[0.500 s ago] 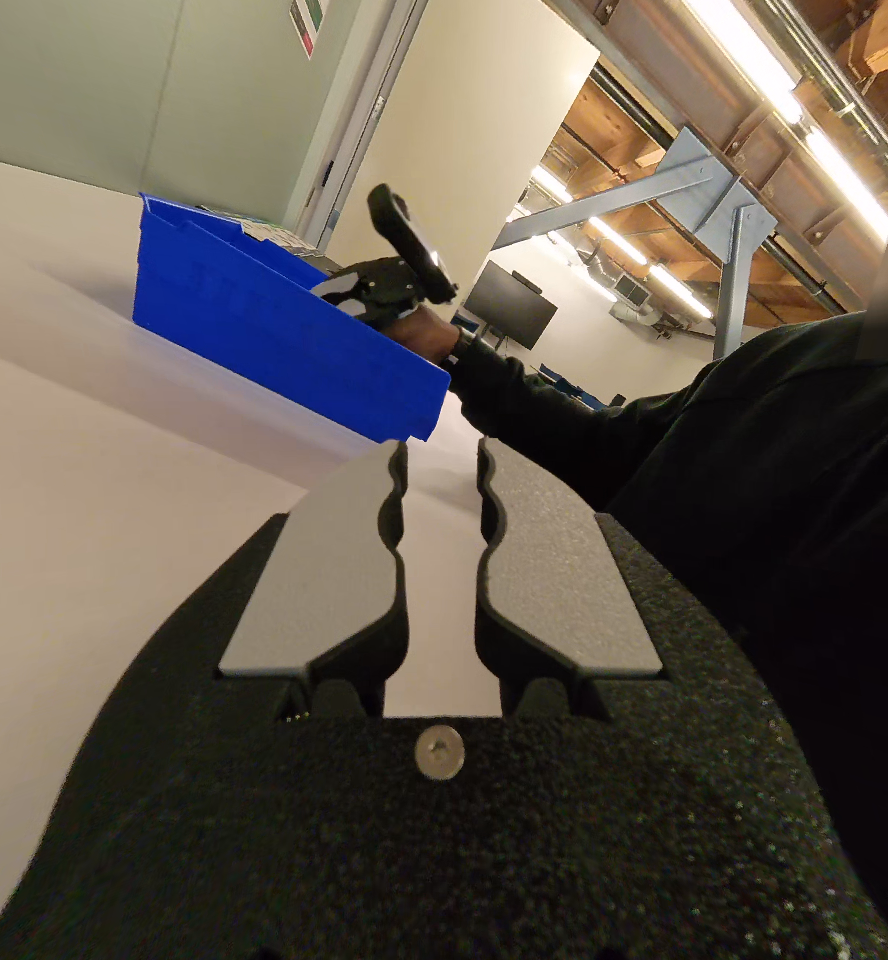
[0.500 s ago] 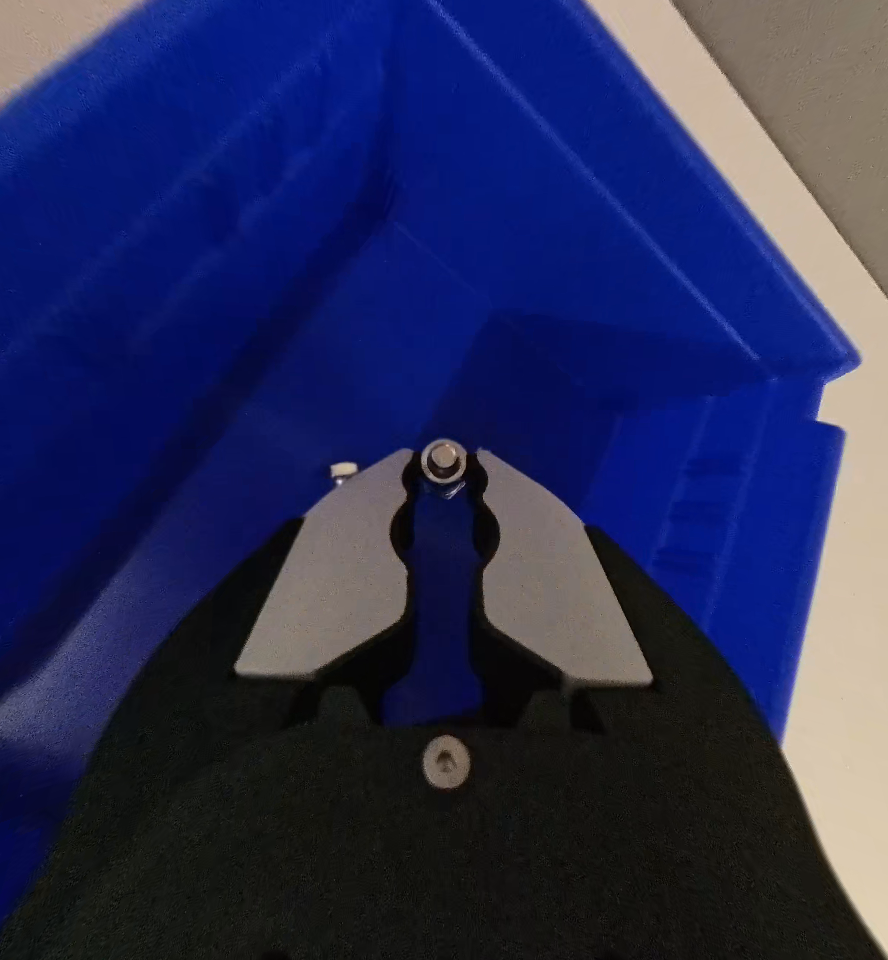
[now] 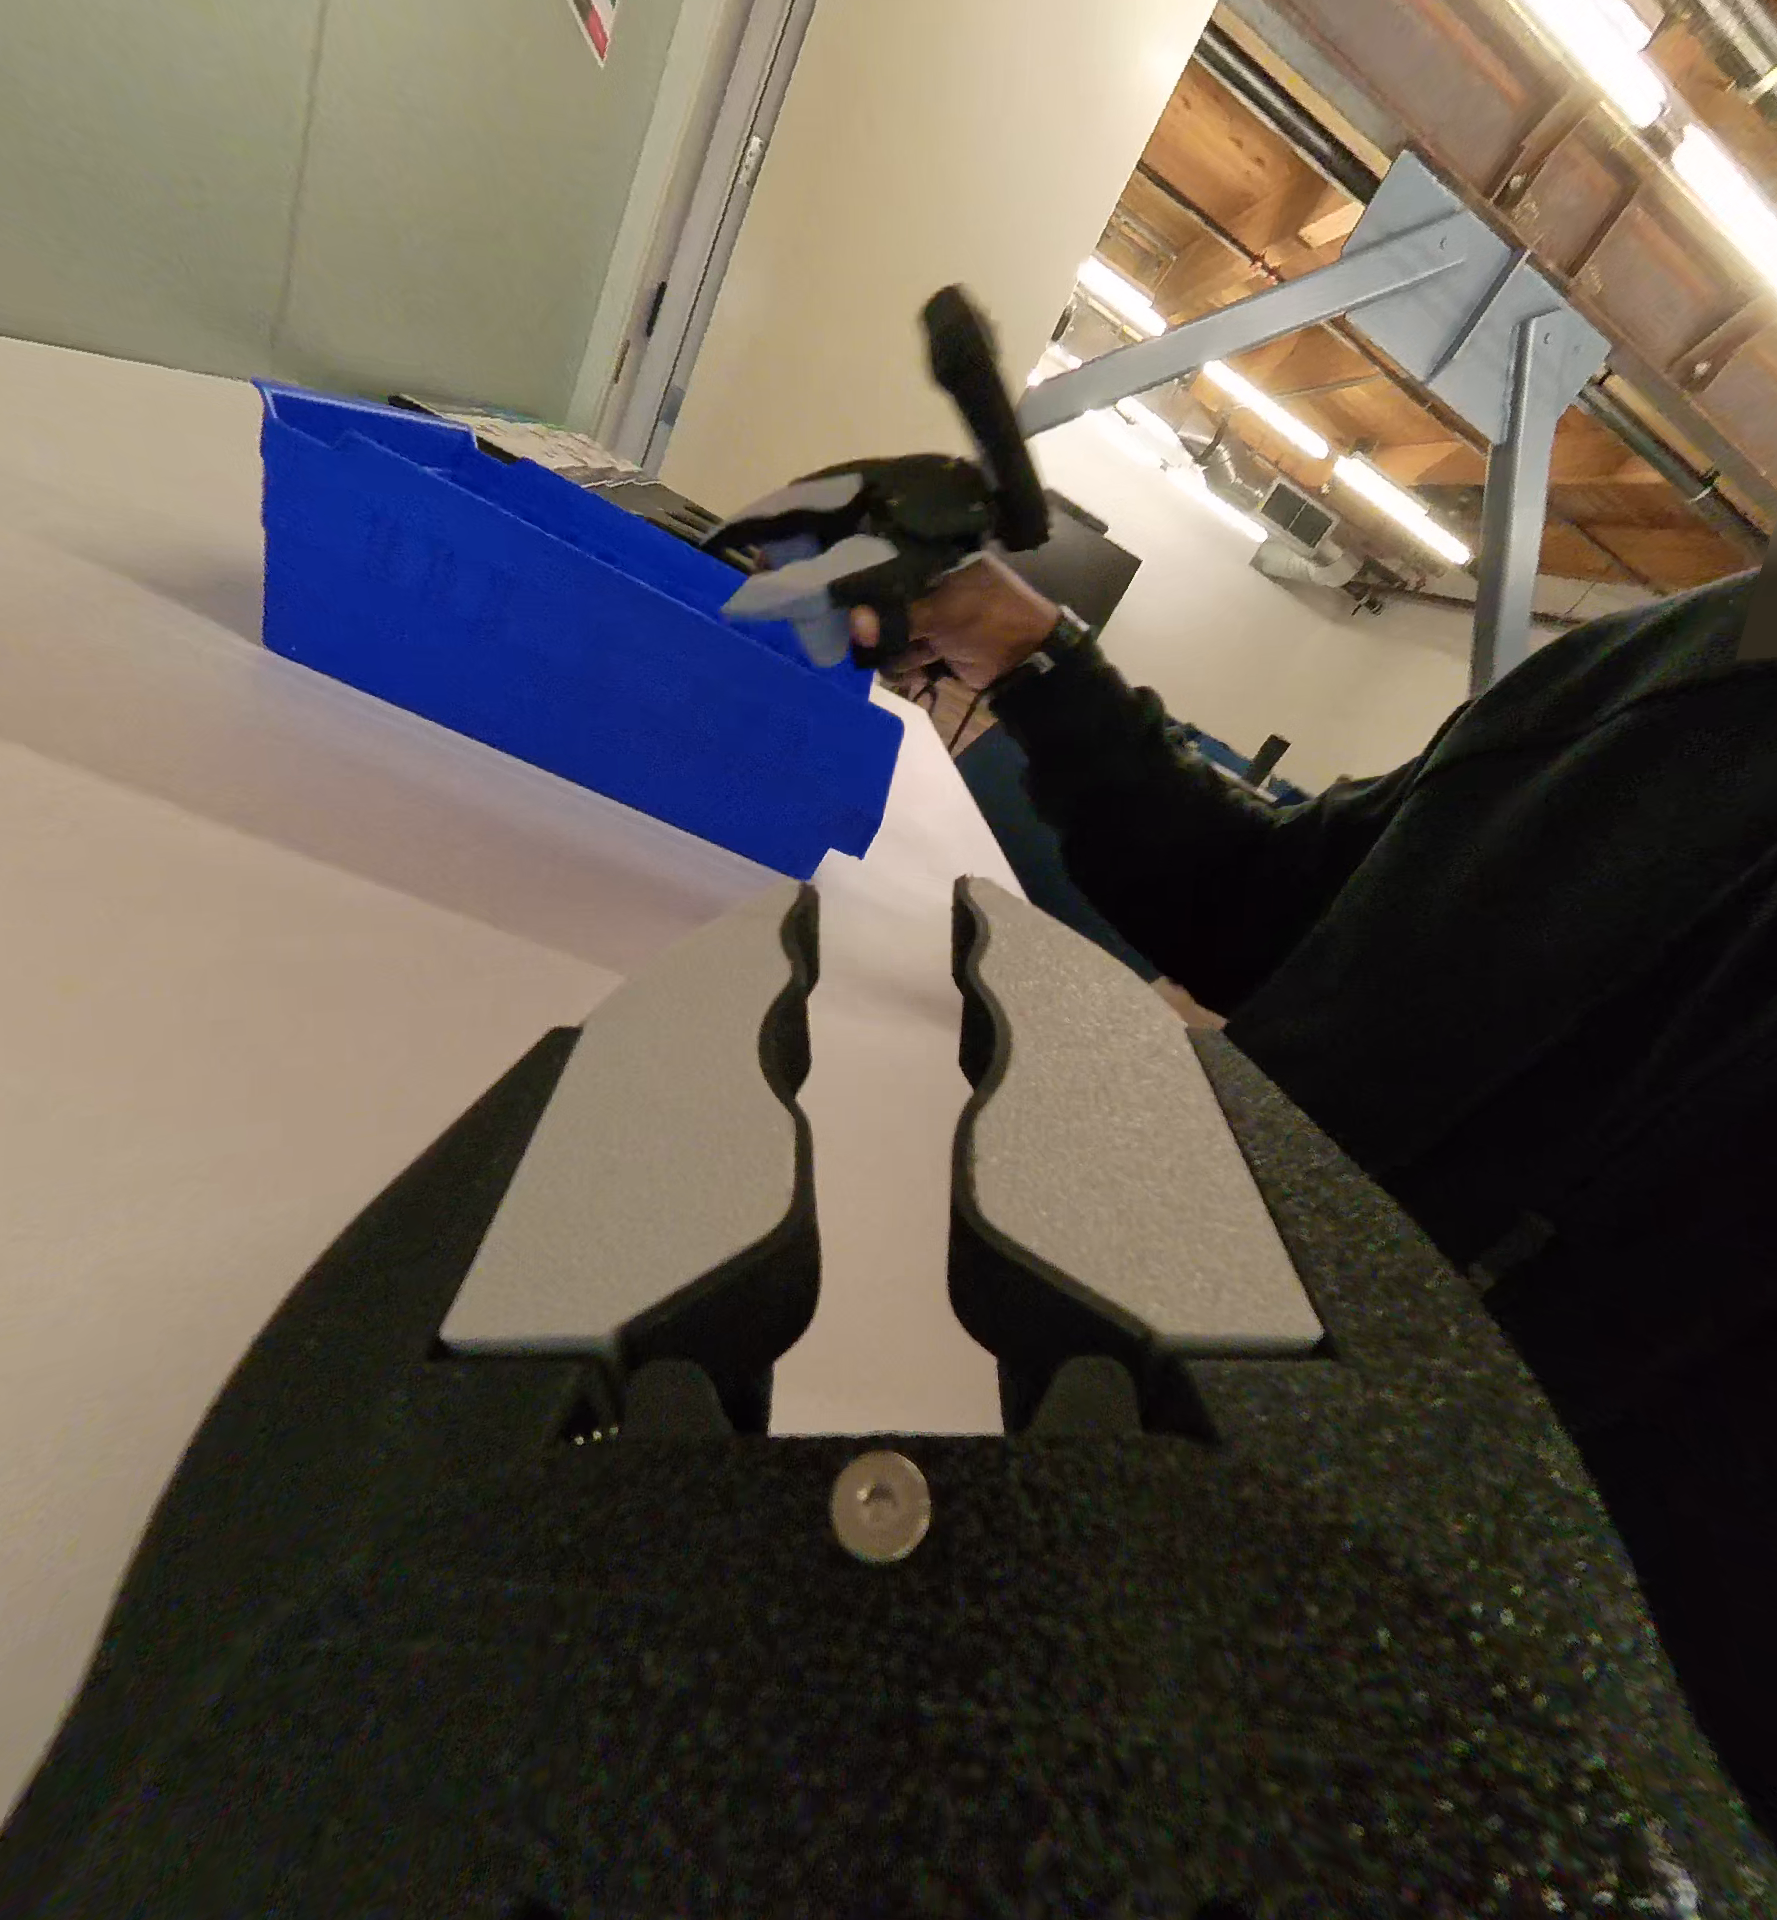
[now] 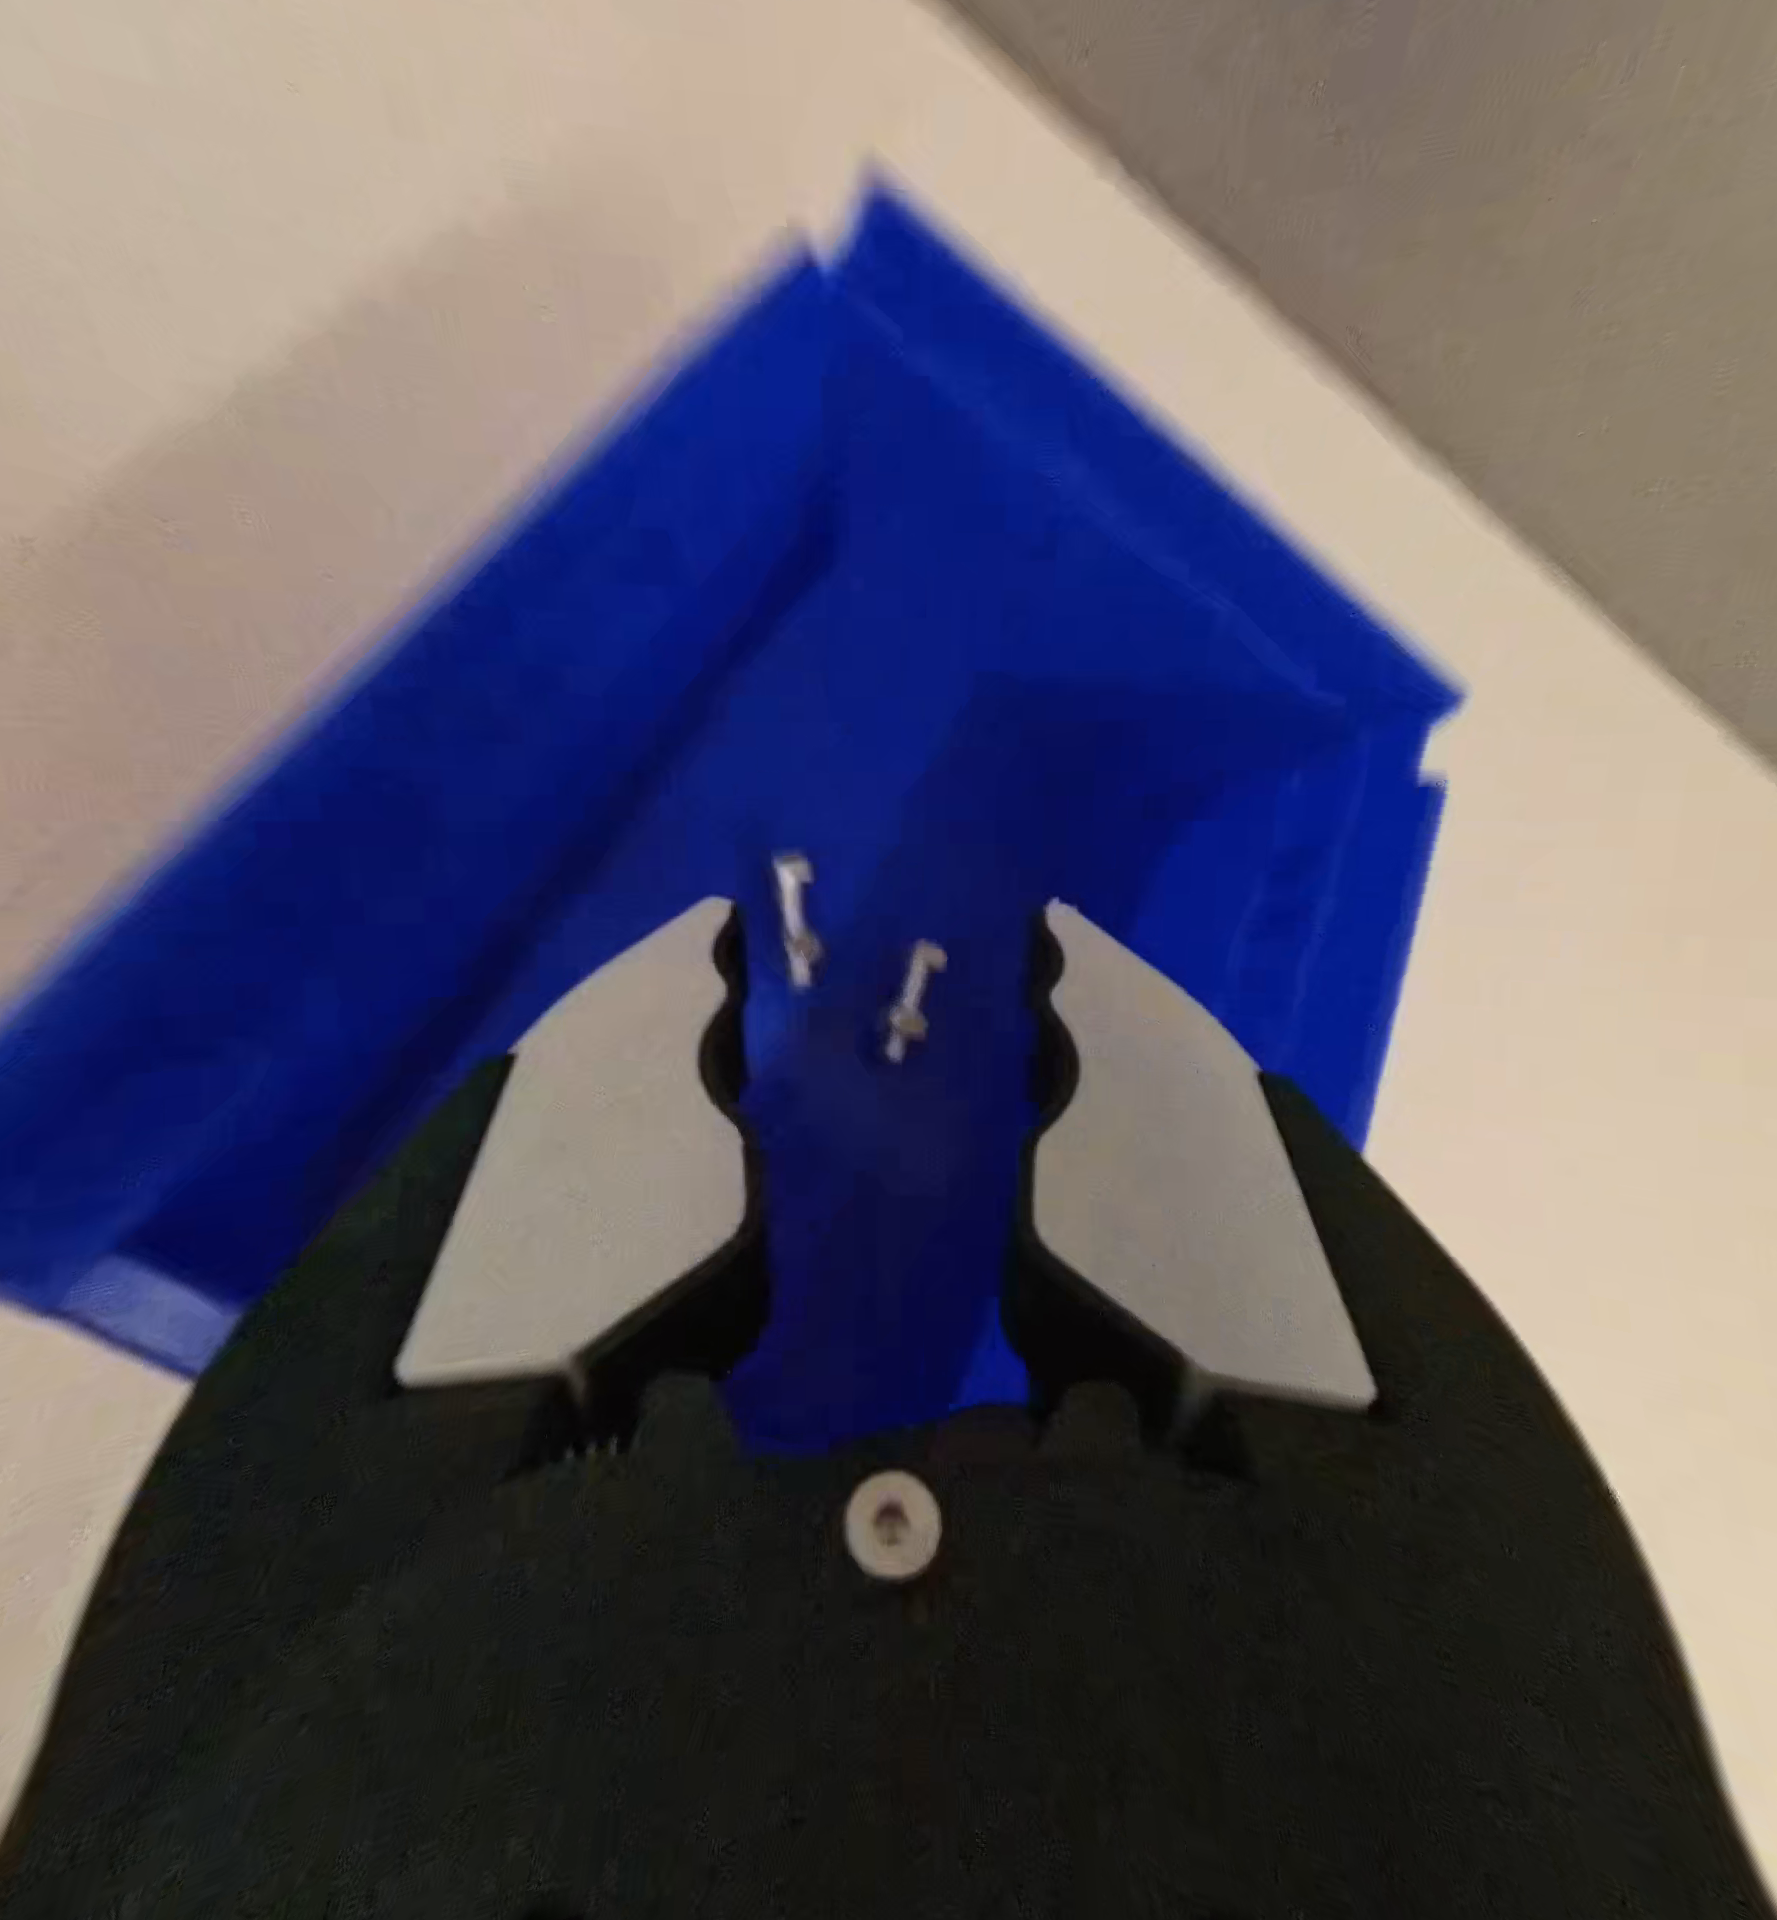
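My right gripper [image 4: 889,914] hangs spread wide and holding nothing, right over two small bolts [image 4: 905,997] in the blue bin [image 4: 448,935], their long sides pointing away, while my left gripper [image 3: 884,904] sits half spread, far off.

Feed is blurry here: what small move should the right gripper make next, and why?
Probably lift clear of the blue plastic bin. The right gripper is open and holds nothing, and two small silver bolts lie loose on the bin floor below it.
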Available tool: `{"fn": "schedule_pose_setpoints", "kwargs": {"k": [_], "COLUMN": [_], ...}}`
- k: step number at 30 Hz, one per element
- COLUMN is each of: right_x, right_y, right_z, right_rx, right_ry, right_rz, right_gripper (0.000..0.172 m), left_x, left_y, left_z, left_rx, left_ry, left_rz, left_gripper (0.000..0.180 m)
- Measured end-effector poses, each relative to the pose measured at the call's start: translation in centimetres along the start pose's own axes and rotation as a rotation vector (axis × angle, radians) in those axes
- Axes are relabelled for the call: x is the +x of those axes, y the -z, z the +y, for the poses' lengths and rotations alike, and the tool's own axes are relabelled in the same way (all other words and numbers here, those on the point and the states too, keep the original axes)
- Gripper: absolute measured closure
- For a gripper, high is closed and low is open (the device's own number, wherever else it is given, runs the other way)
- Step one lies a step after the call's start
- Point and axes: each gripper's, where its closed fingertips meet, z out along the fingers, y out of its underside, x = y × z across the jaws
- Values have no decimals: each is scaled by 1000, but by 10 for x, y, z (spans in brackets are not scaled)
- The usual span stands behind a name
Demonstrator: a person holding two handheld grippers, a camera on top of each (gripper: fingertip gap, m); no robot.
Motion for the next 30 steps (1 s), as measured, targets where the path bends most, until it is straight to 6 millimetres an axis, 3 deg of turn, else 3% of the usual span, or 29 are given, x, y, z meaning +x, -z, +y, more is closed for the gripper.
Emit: {"fn": "schedule_pose_setpoints", "kwargs": {"k": [4,6,9,11,15,18,21,25,30], "right_x": [-59,-94,-148,-184,-257,-297,-316,-319,-318], "right_y": [63,90,104,95,45,17,2,-5,-11], "right_z": [-97,-134,-169,-182,-180,-166,-151,-135,-129], "right_rx": [499,706,869,899,790,739,713,698,678], "right_ry": [44,41,23,30,133,184,227,308,304], "right_rz": [-123,-197,-333,-415,-580,-667,-690,-653,-644], "right_gripper": [116,114,116,122,127,128,130,134,136], "left_x": [15,26,43,49,49,38,17,13,14], "left_y": [-3,0,23,55,147,215,281,326,353], "left_z": [-10,-22,-54,-73,-95,-90,-68,-8,42], "left_rx": [-11,18,123,138,-33,-327,-654,-1125,-1449], "left_ry": [-185,-323,-532,-622,-624,-585,-486,-320,-3], "left_rz": [-85,-174,-390,-580,-917,-1019,-1053,-825,-692], "left_gripper": [156,152,151,151,149,145,146,152,154]}}
